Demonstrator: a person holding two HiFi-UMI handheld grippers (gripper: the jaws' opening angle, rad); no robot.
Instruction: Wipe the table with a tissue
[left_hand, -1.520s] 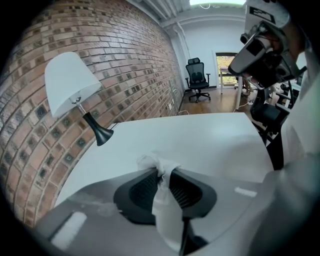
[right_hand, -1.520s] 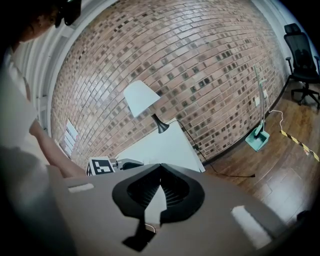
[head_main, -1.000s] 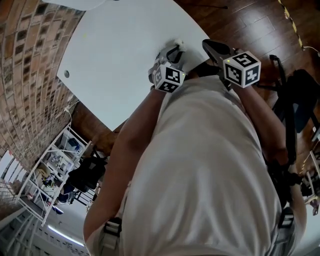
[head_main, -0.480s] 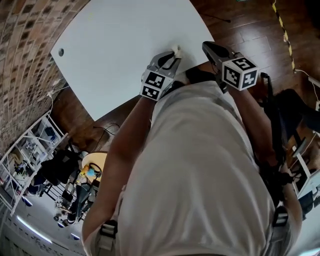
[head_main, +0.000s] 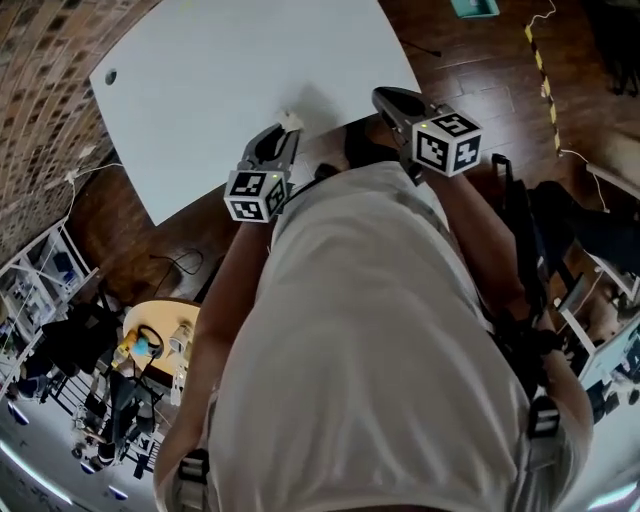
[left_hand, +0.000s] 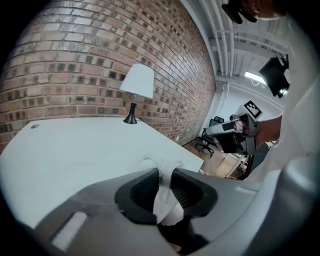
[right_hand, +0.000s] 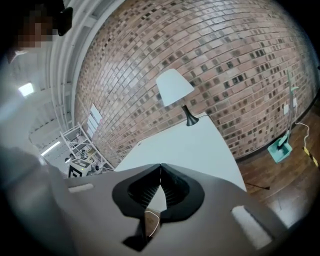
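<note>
- In the head view, your left gripper (head_main: 288, 128) has slid toward 9 o'clock along the near edge of the worktop (head_main: 230, 70) since a second ago. It has also rolled, so the left cube (head_main: 258, 193) shows a different face.
- Your right gripper (head_main: 385, 97) has drifted the same way by less, and sits at about 1 o'clock, just off the worktop's corner.
- The worktop now lies higher in the head view. A teal object (head_main: 472, 8) on the wooden floor (head_main: 480, 60) has come into view at 1 o'clock.
- The left fingers (left_hand: 137, 192) are clamped on the tissue (left_hand: 161, 167), as they were before. A white strip runs down the narrow gap between them, and a crumpled tuft sticks out past the tips.
- In the head view the tissue (head_main: 291, 120) is near 12 o'clock, over the worktop's near edge. You cannot tell whether it touches the surface.
- The right fingers (right_hand: 175, 192) are together, their tips meeting with nothing between them.
- Both cubes, the right cube (head_main: 447, 143) included, carry black-and-white square markers.
- A white-shaded lamp (left_hand: 138, 82) stands at the worktop's far side, by the brick wall (left_hand: 100, 50).
</note>
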